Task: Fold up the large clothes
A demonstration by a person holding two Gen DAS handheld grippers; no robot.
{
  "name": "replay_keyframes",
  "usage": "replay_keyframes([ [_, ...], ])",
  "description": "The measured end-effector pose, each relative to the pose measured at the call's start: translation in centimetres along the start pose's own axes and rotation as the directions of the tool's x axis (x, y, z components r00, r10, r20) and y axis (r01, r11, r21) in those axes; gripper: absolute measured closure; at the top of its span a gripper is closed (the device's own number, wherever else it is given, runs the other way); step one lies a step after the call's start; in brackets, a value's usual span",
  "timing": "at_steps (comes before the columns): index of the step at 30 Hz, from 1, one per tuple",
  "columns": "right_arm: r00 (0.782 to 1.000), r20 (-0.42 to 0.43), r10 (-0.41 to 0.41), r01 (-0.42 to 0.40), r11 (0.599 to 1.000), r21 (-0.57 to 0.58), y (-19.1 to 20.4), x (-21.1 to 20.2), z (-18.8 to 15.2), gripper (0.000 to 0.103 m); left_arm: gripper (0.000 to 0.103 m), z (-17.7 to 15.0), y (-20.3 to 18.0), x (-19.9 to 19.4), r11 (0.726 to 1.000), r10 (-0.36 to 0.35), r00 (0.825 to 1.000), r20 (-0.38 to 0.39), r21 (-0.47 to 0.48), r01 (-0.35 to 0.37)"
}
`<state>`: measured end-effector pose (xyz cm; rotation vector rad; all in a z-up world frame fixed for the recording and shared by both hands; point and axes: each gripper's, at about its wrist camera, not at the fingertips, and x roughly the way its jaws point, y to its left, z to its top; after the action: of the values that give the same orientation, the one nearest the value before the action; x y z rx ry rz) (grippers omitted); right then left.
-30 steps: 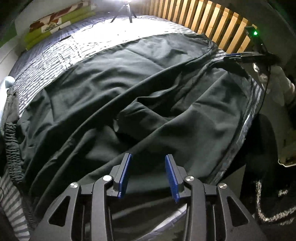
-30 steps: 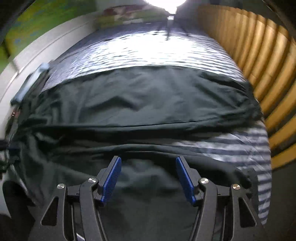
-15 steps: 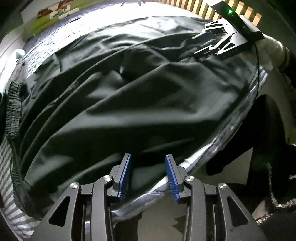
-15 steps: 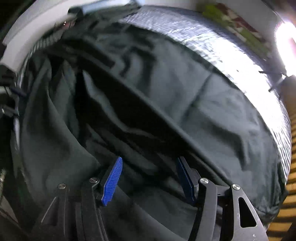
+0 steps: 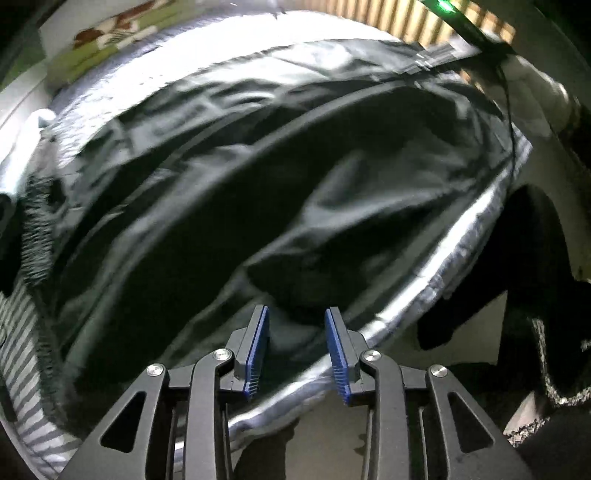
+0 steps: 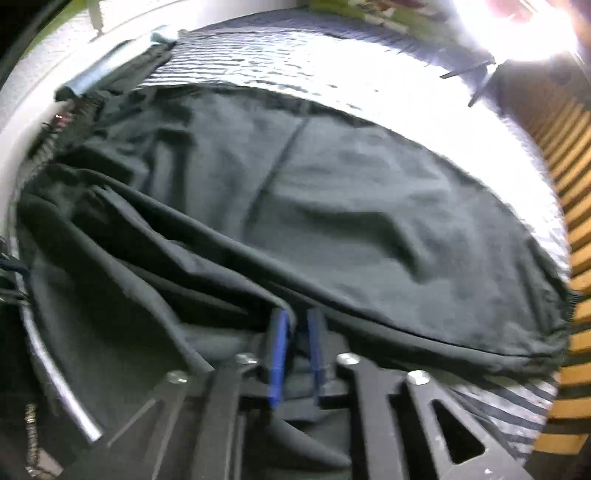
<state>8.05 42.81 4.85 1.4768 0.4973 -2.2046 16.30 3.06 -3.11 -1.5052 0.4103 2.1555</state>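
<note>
A large black garment lies spread and creased over a striped bed. In the right wrist view the same garment fills the middle. My left gripper stands open at the bed's near edge, and its blue pads straddle a fold of the cloth without closing on it. My right gripper is shut on a fold of the black garment, which bunches between its blue pads. The right gripper's body with a green light shows at the top right of the left wrist view.
The striped bedsheet shows beyond the garment. A wooden slatted wall runs along the right side. A green patterned pillow lies at the head. A bright lamp on a tripod glares at the far end. A white-sleeved arm is at right.
My right gripper has shut on a fold of the garment; it was open before. The left gripper has drawn back to the bed's near edge and stays open. Both views shifted.
</note>
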Motion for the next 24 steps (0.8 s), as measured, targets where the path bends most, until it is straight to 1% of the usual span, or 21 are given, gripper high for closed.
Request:
replay_keyframes([
  [2, 0.999, 0.029, -0.017, 0.015, 0.998, 0.061, -0.7, -1.0, -0.5, 0.084, 0.069, -0.8, 1.7, -1.3, 0.998, 0.041, 0.999, 0.016, -0.057, -0.040],
  [3, 0.999, 0.052, -0.014, 0.010, 0.997, 0.080, -0.9, -2.0, -1.1, 0.083, 0.067, -1.5, 2.9, -2.0, 0.994, 0.057, 0.998, 0.024, -0.095, -0.054],
  [4, 0.997, 0.079, 0.001, -0.007, 0.997, 0.078, -0.5, -3.0, -1.8, 0.083, 0.062, -2.2, 4.0, -2.7, 0.989, 0.073, 0.997, 0.032, -0.134, -0.068],
  [5, 0.995, 0.093, 0.019, -0.025, 0.997, 0.066, 0.1, -3.6, -2.5, 0.079, 0.058, -2.8, 5.2, -3.3, 0.980, 0.097, 0.994, 0.041, -0.180, -0.088],
  [6, 0.994, 0.103, 0.048, -0.053, 0.998, 0.043, 1.1, -4.2, -3.3, 0.076, 0.054, -3.7, 7.2, -4.1, 0.961, 0.134, 0.990, 0.054, -0.249, -0.116],
  [8, 0.986, 0.109, 0.122, -0.119, 0.992, -0.036, 4.6, -5.2, -4.8, 0.072, 0.054, -5.6, 10.1, -5.2, 0.927, 0.169, 0.984, 0.064, -0.349, -0.136],
  [9, 0.984, 0.102, 0.149, -0.141, 0.987, -0.080, 6.5, -5.2, -5.0, 0.069, 0.054, -7.0, 12.0, -5.8, 0.898, 0.212, 0.975, 0.064, -0.407, -0.168],
  [10, 0.981, 0.096, 0.171, -0.159, 0.979, -0.125, 8.3, -5.2, -5.3, 0.068, 0.054, -8.0, 13.0, -6.1, 0.879, 0.245, 0.968, 0.061, -0.436, -0.195],
  [12, 0.974, 0.081, 0.209, -0.185, 0.954, -0.236, 12.6, -5.0, -5.4, 0.061, 0.054, -9.8, 14.7, -6.3, 0.866, 0.265, 0.963, 0.039, -0.450, -0.220],
  [13, 0.974, 0.075, 0.216, -0.187, 0.942, -0.280, 14.3, -4.7, -5.3, 0.061, 0.054, -10.6, 15.2, -6.2, 0.863, 0.266, 0.964, 0.025, -0.451, -0.227],
  [15, 0.978, 0.073, 0.197, -0.157, 0.915, -0.371, 18.0, -3.6, -4.8, 0.060, 0.053, -11.8, 15.8, -6.2, 0.860, 0.247, 0.969, 0.009, -0.463, -0.215],
  [17, 0.976, 0.061, 0.210, -0.167, 0.896, -0.411, 20.0, -2.7, -4.4, 0.060, 0.047, -12.7, 16.5, -6.3, 0.855, 0.192, 0.981, 0.035, -0.496, -0.150],
  [18, 0.976, 0.045, 0.214, -0.175, 0.886, -0.430, 21.1, -2.0, -4.0, 0.060, 0.045, -13.1, 16.6, -6.4, 0.848, 0.193, 0.980, 0.043, -0.509, -0.144],
  [20, 0.981, 0.038, 0.189, -0.150, 0.875, -0.460, 22.1, -1.1, -3.7, 0.060, 0.042, -13.7, 17.4, -6.7, 0.832, 0.194, 0.979, 0.056, -0.539, -0.134],
  [21, 0.984, 0.036, 0.173, -0.136, 0.874, -0.466, 22.5, -0.5, -3.3, 0.060, 0.038, -13.9, 17.6, -6.6, 0.821, 0.186, 0.980, 0.066, -0.558, -0.119],
  [22, 0.985, 0.028, 0.171, -0.140, 0.879, -0.457, 22.7, -0.1, -3.0, 0.060, 0.036, -14.1, 18.1, -6.7, 0.810, 0.177, 0.981, 0.076, -0.578, -0.102],
  [23, 0.984, 0.017, 0.175, -0.150, 0.883, -0.445, 22.8, 0.3, -2.8, 0.061, 0.036, -14.4, 18.5, -6.8, 0.802, 0.164, 0.982, 0.089, -0.592, -0.080],
  [24, 0.983, -0.003, 0.186, -0.169, 0.887, -0.429, 22.6, 0.8, -2.5, 0.064, 0.036, -14.3, 18.9, -6.8, 0.796, 0.151, 0.983, 0.106, -0.603, -0.057],
])
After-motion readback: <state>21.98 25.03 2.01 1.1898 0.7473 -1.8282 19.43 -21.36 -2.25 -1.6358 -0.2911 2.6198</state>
